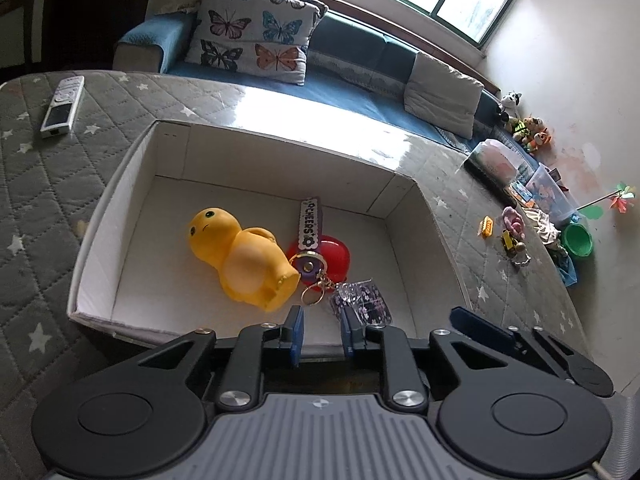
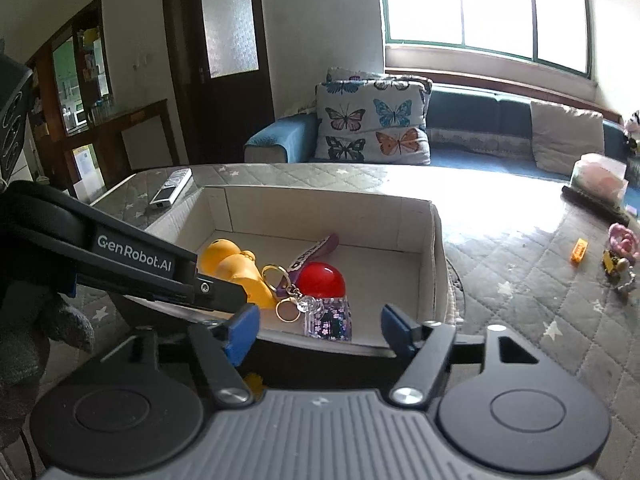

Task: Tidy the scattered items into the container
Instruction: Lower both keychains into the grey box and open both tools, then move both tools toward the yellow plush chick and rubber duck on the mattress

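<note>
- Left tongs (image 1: pixel 322 334) hang just above the near rim of the white open-topped cardboard box (image 1: pixel 120 184), blue pads parted and nothing between them: released.
- Right tongs (image 2: pixel 316 330) sit beside them at the same near edge, blue pads set wider apart and likewise empty; the clear glittery purple keychain block (image 2: pixel 330 318) lies just ahead of their gap, not touched by either pad.
- From the right wrist view, the black body of the left tongs crosses in from the left side, ending just ahead of the right tongs' left pad.
- Just ahead of the left tongs, inside the box, lies the yellow rubber doll-shaped toy (image 1: pixel 240 258) on its back, head pointing away.
- To the right of that toy, and touching it, is the red round plastic case (image 1: pixel 332 254), with the purple strap keychain with white lettering (image 1: pixel 308 236) laid over it; its metal rings (image 1: pixel 316 290) trail back toward the tongs.
- The box rests on the grey quilted, star-printed counter (image 1: pixel 36 208).
- Far ahead and left of the left tongs, a silver remote control (image 1: pixel 64 106) lies on the counter outside the box.
- Well off to the right of both tongs, still outside the box, are a small orange block (image 2: pixel 579 251), a little yellow toy vehicle (image 2: pixel 612 264) and a pink soft toy (image 2: pixel 624 240).
</note>
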`<state>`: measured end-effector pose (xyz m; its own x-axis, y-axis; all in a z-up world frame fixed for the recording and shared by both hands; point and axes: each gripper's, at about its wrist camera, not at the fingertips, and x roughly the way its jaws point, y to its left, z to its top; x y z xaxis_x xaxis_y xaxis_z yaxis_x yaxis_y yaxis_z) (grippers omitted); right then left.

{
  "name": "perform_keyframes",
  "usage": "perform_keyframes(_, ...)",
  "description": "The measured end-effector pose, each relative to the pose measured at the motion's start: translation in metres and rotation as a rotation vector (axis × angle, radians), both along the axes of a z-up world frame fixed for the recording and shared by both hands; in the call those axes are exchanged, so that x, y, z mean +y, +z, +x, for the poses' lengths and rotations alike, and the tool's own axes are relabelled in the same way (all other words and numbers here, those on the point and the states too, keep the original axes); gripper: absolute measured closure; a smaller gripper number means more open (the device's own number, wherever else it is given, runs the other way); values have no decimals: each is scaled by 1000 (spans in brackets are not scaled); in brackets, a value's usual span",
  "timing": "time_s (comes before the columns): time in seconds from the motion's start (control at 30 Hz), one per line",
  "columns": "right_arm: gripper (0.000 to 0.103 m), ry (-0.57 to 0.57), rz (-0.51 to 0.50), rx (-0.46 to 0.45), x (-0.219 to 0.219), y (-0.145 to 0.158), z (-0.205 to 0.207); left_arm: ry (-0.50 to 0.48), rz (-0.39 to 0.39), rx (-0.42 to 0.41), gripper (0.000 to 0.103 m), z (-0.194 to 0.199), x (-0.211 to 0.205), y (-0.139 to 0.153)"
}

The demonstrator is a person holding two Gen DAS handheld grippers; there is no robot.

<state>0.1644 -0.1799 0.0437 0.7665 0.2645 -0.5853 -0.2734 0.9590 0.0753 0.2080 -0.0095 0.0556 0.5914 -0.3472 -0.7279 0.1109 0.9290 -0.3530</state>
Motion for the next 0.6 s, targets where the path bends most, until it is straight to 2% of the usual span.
perform_keyframes(0.13,31,-6,6,-15,-2,1,-11,5,20,-49,80,-14,0,5)
perform_keyframes(0.23,30,-13,16,-24,-4,2,-18,2,10,-59,79,-21,2,8)
perform_keyframes(0.33,24,-19,18,-34,-5,4,-26,-2,23,-80,79,-30,1,10)
perform_keyframes(0.6,18,-23,29,-43,-3,3,-44,5,48,-103,76,-49,1,8)
